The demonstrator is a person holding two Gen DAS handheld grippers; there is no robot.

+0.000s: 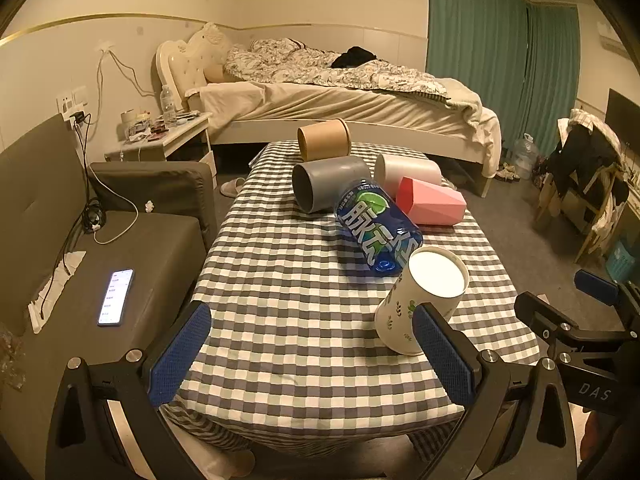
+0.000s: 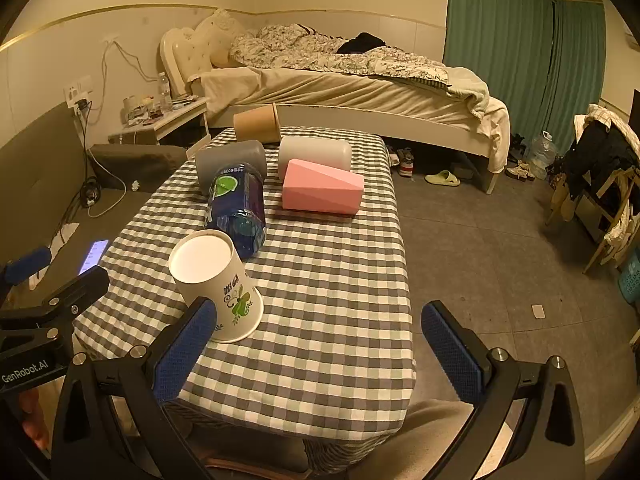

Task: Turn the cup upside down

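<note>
Left gripper [image 1: 312, 354] and right gripper [image 2: 320, 350] — jaws wide apart.

The white paper cup with green leaf print [image 1: 420, 300] [image 2: 216, 280] stands upside down, rim on the checked surface, lower centre-right in the left view.

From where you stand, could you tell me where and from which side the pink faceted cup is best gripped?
Grip the pink faceted cup across its narrower end, from above. It lies on its side on the checked tablecloth, its long flat facets giving the pads parallel faces. The white cup lies close behind, so a level approach looks cramped.
</note>
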